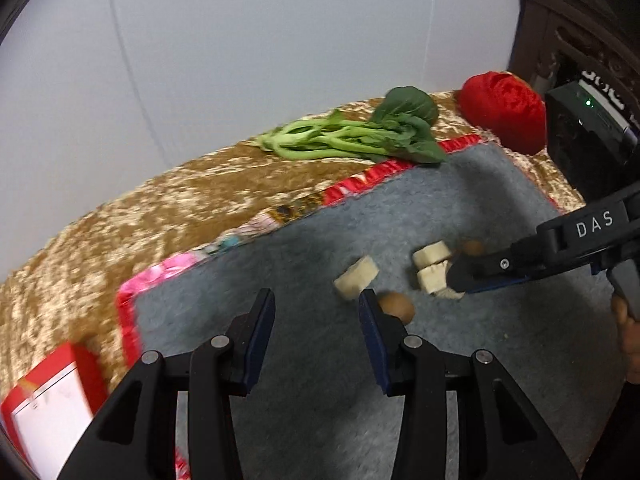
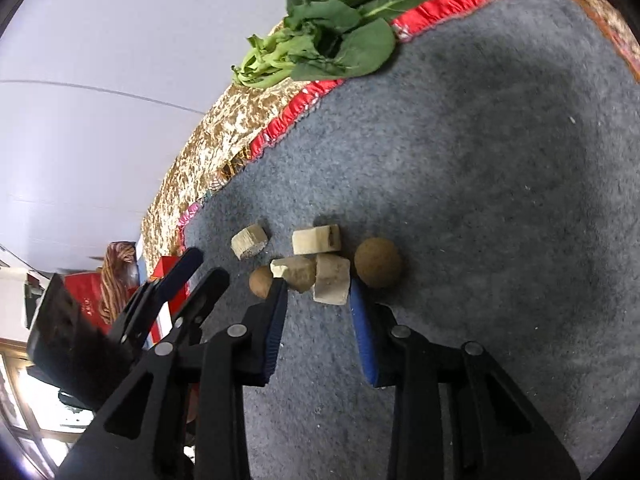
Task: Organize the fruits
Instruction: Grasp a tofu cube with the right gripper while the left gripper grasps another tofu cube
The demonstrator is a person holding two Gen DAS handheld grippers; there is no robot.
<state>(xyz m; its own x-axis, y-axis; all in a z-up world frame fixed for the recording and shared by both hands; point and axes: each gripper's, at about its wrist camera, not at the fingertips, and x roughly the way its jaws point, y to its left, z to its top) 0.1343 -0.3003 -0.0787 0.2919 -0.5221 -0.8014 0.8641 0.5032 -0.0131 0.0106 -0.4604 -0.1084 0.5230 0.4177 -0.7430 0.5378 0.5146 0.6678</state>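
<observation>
while the left gripper (image 1: pixel 317 304) hangs over the grey mat (image 1: pixel 500 184) with its jaws spread and nothing between them, its own view puts a small brown round fruit (image 1: pixel 396 307) right against the tip of its right-hand finger. ahead of that finger lies a lone pale chunk (image 1: pixel 357 282), and further ahead and to the right sits a cluster of pale chunks (image 1: pixel 432 266) where the right gripper (image 1: pixel 460 276) reaches in from the right; from here i cannot tell how wide it stands. well ahead, a bunch of leafy greens (image 1: pixel 352 136) lies on the gold cloth (image 1: pixel 180 196) with its leaves over the mat's red border, a red bundle (image 1: pixel 505 110) beyond it to the right. a red and white box (image 1: pixel 52 404) sits behind and to the left.

seen from the right wrist, the right gripper (image 2: pixel 318 292) has its jaws spread around the near chunks: a pale block (image 2: pixel 331 283) lies just inside the right finger, a brownish chunk (image 2: pixel 294 274) just inside the left. a larger brown round fruit (image 2: pixel 377 263) sits just outside the right fingertip, the small brown fruit (image 2: pixel 261 281) just outside the left. the left gripper (image 2: pixel 188 264) shows to the left.

judging by this, the step in hand is lining up a pick among the clustered pieces. closing next calls for settling on one piece, since two sit between the jaws and a squeeze could push them together or catch both.
</observation>
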